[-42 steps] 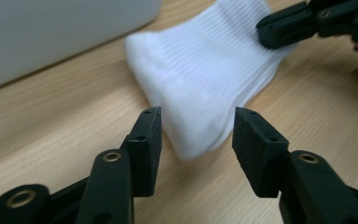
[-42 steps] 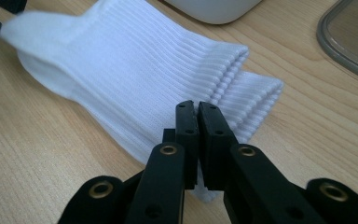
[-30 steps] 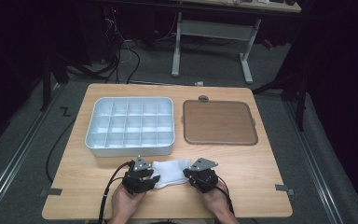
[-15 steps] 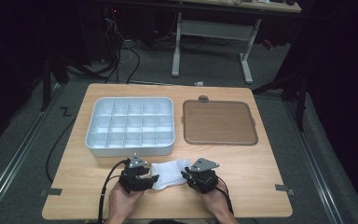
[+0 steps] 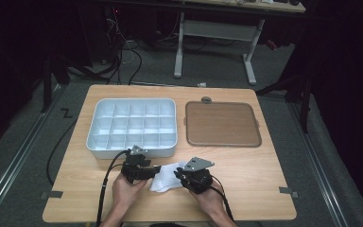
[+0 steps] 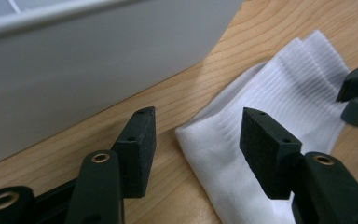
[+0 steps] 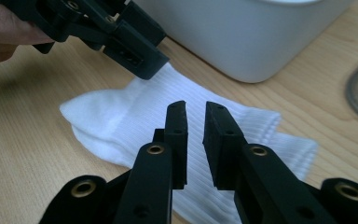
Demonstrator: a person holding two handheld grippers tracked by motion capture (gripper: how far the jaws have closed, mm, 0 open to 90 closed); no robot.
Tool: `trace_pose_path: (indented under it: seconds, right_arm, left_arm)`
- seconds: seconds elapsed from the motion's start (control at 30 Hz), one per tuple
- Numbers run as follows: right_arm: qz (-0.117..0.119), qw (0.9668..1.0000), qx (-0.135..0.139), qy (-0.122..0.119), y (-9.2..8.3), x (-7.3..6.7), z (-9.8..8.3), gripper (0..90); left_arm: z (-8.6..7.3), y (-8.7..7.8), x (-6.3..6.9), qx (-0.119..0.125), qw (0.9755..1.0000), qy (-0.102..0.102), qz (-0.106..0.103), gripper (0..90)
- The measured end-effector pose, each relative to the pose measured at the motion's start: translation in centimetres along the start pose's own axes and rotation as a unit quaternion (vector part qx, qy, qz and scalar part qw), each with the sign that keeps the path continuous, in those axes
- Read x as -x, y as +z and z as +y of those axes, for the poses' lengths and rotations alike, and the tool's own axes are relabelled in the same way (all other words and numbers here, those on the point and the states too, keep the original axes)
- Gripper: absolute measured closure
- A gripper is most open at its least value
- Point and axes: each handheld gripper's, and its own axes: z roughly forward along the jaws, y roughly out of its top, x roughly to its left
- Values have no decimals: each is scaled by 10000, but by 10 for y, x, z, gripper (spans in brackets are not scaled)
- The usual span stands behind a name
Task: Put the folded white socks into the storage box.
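On the table [image 5: 264, 175], one white sock [image 5: 166, 176] between two claws: left claw [image 6: 196, 135] open, right claw [image 7: 195, 135] nearly closed, both empty.

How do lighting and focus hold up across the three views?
High view: table evenly lit, surroundings nearly black, slightly soft. Left gripper view: sock sharp, tray wall a blurred grey mass. Right gripper view: sock ribbing crisp, far tray soft, no glare.

There were no words, labels, brand names or numbers that could be read. The only mark was a small black zigzag [image 5: 66, 113], shaped like the letter Z, on the grey floor to the left of the light wooden table [image 5: 255, 163].
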Motion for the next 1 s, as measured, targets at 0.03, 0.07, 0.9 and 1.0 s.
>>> trace_pose_path:
  seconds: [0.03, 0.07, 0.9, 1.0]
  right_arm:
    - [21, 10000, -25, 1, 2, -1, 0, 808]
    - [61, 10000, -57, 15, 7, -2, -1, 812]
    - [78, 9997, -230, -61, 25, -10, -16, 830]
    - [76, 9997, -223, -58, 25, -9, -17, 830]
  left_arm:
    - [-1, 2, -1, -22, 10000, -14, 16, 467]
    - [-1, 3, -1, -21, 10000, -38, 17, 466]
    - [-11, 8, -2, -219, 9997, -78, -89, 699]
    - [-12, 6, -4, -166, 9995, -171, -209, 772]
